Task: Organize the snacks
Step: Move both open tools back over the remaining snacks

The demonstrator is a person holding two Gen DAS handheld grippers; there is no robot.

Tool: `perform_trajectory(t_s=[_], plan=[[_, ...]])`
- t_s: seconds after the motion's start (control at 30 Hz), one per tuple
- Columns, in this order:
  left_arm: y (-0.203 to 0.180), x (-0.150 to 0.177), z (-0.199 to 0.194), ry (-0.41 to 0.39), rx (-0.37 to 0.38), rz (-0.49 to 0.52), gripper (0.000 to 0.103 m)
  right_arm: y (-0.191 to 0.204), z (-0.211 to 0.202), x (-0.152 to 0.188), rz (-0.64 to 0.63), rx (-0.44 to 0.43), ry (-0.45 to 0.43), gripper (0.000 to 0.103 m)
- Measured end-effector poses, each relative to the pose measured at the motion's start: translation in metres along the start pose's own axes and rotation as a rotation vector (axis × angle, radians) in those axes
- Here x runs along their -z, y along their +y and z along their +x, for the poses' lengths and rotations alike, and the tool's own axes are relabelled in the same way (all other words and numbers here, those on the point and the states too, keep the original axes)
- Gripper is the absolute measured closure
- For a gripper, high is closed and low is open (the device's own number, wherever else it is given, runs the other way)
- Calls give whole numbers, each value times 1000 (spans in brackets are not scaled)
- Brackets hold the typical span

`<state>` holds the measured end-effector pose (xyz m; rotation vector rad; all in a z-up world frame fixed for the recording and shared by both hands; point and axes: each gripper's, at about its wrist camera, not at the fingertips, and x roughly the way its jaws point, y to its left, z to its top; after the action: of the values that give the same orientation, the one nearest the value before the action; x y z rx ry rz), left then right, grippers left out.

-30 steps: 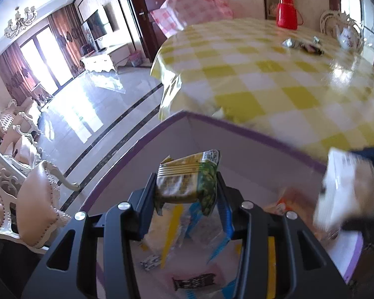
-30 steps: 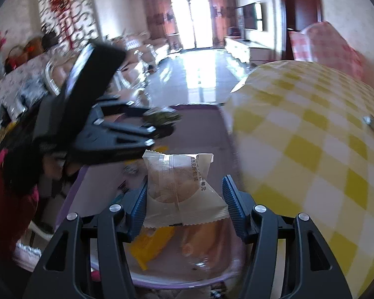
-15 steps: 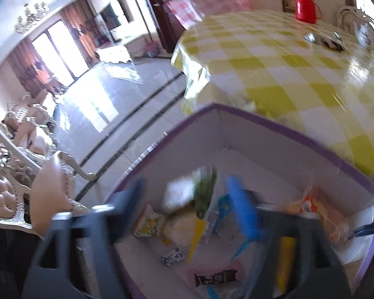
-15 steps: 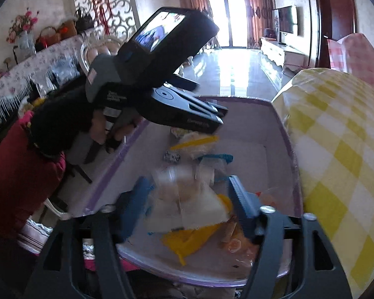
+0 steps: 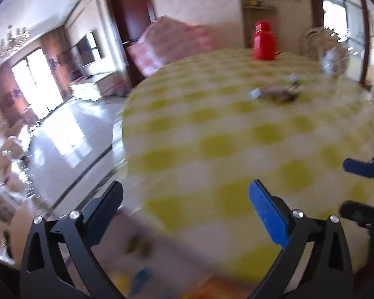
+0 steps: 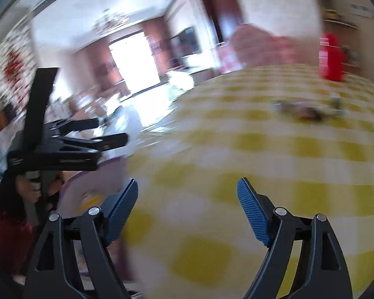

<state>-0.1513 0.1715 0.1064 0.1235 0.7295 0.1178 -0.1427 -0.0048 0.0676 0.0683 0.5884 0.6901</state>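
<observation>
Looking across the checked table (image 5: 236, 134): purple-rimmed bin (image 6: 92, 189) sits at its near edge, a few wrapped snacks (image 5: 276, 93) lie far across, near the red flask (image 5: 263, 41). Left gripper (image 5: 187, 206) and right gripper (image 6: 187, 199) both have fingers spread wide, nothing held. Risk, as I judge it: frames are heavily smeared, so a fast reach could overshoot and scatter the small wrappers or nudge the flask.

**Two wrist cameras, one table**

Both look forward along their own fingers, low and close over the yellow-checked tablecloth (image 5: 236, 134), toward the red flask (image 5: 263, 41). The right view, from further right, also catches the left gripper (image 6: 109, 132).
</observation>
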Motion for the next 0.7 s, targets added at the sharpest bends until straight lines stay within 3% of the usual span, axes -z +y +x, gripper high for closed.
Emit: perform_trajectory(t_s=[0.13,0.27,0.47,0.7], plan=[[-57,-46,42,-15,106,-85,2,-82,-19,-7,126,139,-49,19],[-95,-84,104,-3,138,-245,2,-164,-25,-9,280,269,-40,19],[-114,-119,187,-45,97,-589,2,-249,-23,-12,439,366,-41,19],[-102,-119,234,-119,38,-849,2,-315,30,-54,507,374,-22,19]])
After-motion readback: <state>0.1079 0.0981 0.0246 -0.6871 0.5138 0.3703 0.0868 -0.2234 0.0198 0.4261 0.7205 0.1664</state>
